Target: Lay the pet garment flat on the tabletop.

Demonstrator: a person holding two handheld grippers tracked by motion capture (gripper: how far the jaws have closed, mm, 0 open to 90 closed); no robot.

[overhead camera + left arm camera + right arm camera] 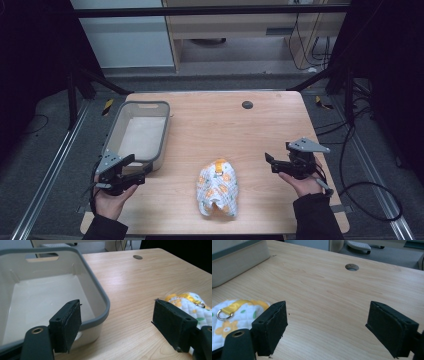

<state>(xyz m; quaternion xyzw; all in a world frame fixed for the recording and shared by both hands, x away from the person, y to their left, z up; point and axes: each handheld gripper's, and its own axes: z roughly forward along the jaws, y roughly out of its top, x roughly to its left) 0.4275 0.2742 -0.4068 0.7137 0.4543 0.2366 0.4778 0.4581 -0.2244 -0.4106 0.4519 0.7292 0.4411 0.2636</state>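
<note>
We held the left gripper [136, 167] beside the grey bin's [114, 125] near corner, jaws spread wide, gripping nothing. The right gripper [271, 162] hovered near the table's [210, 115] right edge, likewise spread. The quilted floral cloth [218, 188] lay between them.

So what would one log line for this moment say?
left gripper: open, by bin | right gripper: open, empty | cloth: on table, between grippers, untouched | bin: empty
</note>
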